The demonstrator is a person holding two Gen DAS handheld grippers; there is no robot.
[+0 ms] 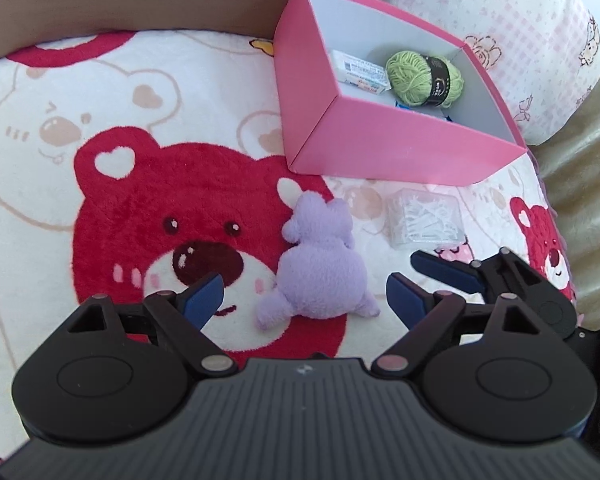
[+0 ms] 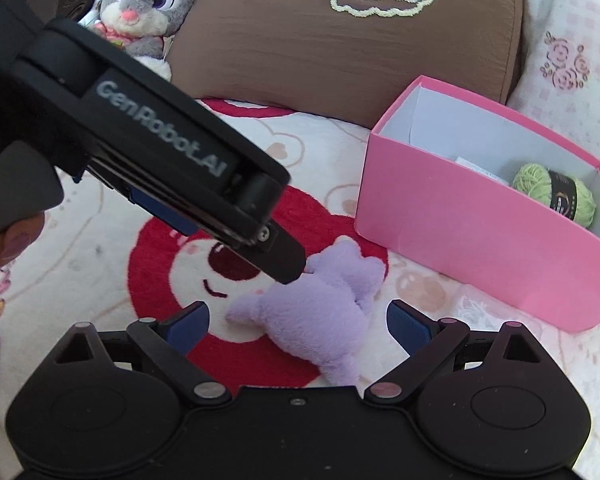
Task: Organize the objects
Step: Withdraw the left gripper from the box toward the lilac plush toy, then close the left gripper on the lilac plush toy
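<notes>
A purple plush toy (image 1: 320,272) lies on the bear-print blanket (image 1: 60,184); it also shows in the right wrist view (image 2: 320,312). My left gripper (image 1: 304,296) is open, its fingers on either side of the toy, just above it. My right gripper (image 2: 298,324) is open too, close over the same toy; its fingers (image 1: 440,268) show at the right of the left wrist view. A pink box (image 1: 380,148) behind the toy holds green yarn (image 1: 424,78) and a white packet (image 1: 360,72). A clear box of white picks (image 1: 424,220) lies in front of the pink box.
A brown cushion (image 2: 340,40) and a grey rabbit plush (image 2: 148,8) stand behind the blanket. A pink-patterned pillow (image 1: 520,32) lies behind the box. The left gripper's body (image 2: 140,140) crosses the right wrist view. An olive cover (image 1: 580,184) lies at the right.
</notes>
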